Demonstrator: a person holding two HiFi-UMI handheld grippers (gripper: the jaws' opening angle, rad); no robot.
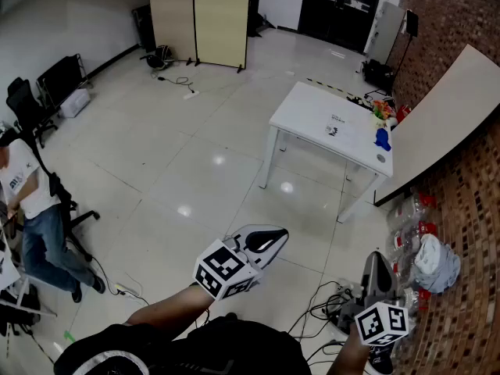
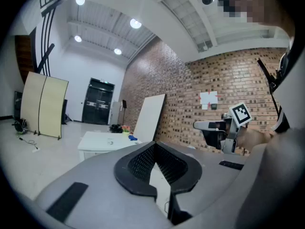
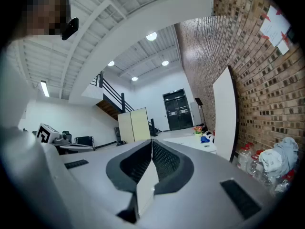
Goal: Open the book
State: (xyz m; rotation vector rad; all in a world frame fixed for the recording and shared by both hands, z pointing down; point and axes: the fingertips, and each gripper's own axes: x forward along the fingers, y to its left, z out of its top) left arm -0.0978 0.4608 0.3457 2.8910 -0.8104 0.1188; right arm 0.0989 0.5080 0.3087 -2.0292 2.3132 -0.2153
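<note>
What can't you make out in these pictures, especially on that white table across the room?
Small flat item on the white table: head view, too distant to tell if it is a book.
Colourful clutter at the table's end: too small to name in every view.
Part of the table, left gripper view: hidden behind the left gripper.
Person at left, head view: cut off by the picture's edge.

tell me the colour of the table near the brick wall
White; the rectangular table shows best in the head view.
</note>
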